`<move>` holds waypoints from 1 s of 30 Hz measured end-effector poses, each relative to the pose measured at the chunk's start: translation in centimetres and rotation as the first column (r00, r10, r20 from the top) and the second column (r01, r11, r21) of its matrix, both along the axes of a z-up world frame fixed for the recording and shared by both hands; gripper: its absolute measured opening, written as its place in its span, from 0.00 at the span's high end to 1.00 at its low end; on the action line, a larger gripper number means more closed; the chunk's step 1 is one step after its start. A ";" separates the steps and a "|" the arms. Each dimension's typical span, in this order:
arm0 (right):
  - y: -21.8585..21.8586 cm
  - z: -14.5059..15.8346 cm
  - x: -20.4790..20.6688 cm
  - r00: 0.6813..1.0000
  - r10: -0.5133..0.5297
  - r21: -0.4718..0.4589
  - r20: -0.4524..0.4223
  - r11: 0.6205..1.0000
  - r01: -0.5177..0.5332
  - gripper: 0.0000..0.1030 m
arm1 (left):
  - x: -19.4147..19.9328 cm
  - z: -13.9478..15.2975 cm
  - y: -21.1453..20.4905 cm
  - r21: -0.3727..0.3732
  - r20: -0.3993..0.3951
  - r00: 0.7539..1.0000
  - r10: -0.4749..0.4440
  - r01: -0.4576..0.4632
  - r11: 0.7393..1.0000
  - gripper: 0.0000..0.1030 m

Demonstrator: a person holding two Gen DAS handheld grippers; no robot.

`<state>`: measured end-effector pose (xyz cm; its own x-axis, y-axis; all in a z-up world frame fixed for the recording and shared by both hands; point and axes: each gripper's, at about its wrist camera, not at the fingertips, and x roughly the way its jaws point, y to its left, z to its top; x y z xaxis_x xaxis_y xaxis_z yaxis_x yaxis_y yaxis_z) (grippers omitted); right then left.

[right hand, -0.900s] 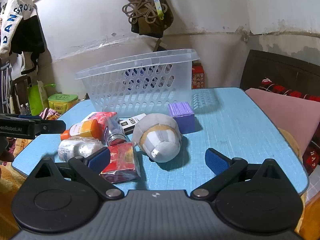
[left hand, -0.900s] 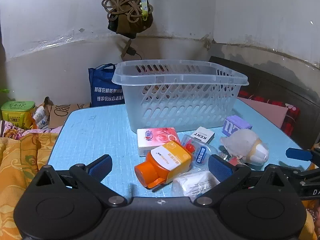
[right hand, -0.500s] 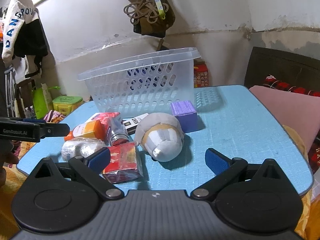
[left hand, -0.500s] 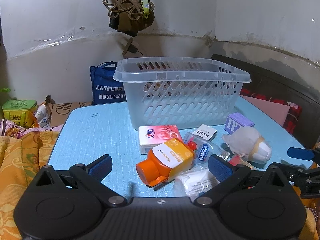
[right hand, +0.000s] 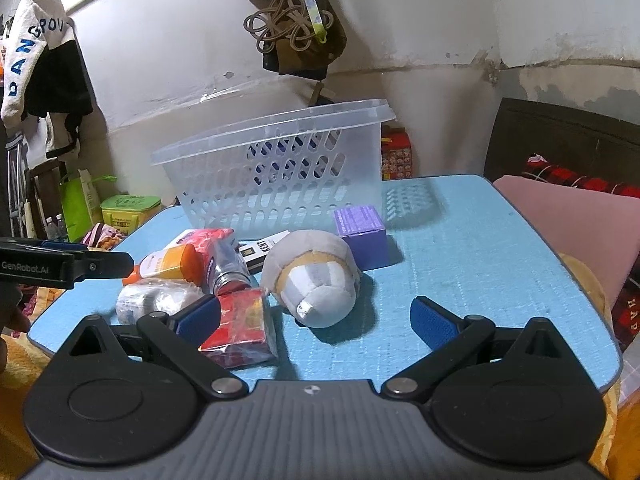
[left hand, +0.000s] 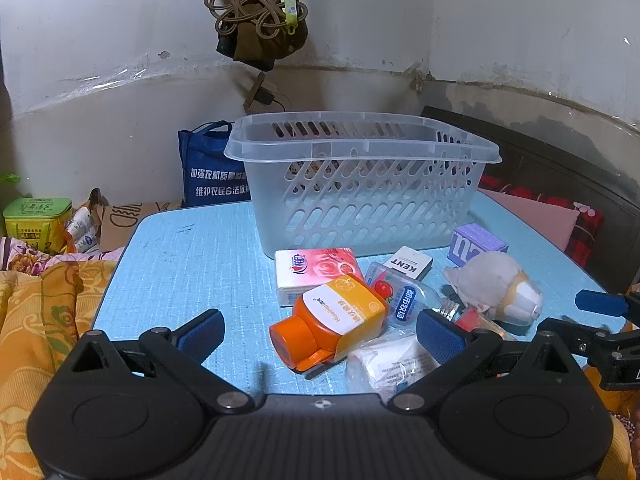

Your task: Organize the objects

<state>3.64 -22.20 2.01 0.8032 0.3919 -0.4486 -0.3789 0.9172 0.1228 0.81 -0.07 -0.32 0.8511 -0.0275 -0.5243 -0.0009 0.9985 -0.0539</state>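
A clear plastic basket (left hand: 360, 200) stands at the back of the blue table (left hand: 192, 264); it also shows in the right wrist view (right hand: 276, 176). In front of it lie an orange bottle (left hand: 332, 320), a pink tissue pack (left hand: 316, 272), a KENT box (left hand: 410, 264), a purple box (right hand: 362, 232), a grey plush toy (right hand: 316, 276), a red packet (right hand: 240, 328) and a white wrapped pack (left hand: 392, 364). My left gripper (left hand: 320, 334) is open, its jaws either side of the orange bottle, short of it. My right gripper (right hand: 316, 318) is open just before the plush toy.
A blue bag (left hand: 208, 176) and a green tin (left hand: 38, 220) sit behind the table at the left. Orange bedding (left hand: 36, 320) lies left of the table, a pink cushion (right hand: 568, 232) to its right. Bags hang on the wall (right hand: 296, 32) above the basket.
Both grippers have tilted downward a little, so the basket and objects sit higher in each view. The objects have not moved and both grippers stay open.
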 end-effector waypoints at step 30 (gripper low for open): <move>-0.2 -0.4 -0.1 1.000 0.002 0.008 0.013 1.000 -0.002 0.00 | 0.2 -0.4 0.3 -0.021 -0.024 1.000 -0.006 0.006 1.000 0.04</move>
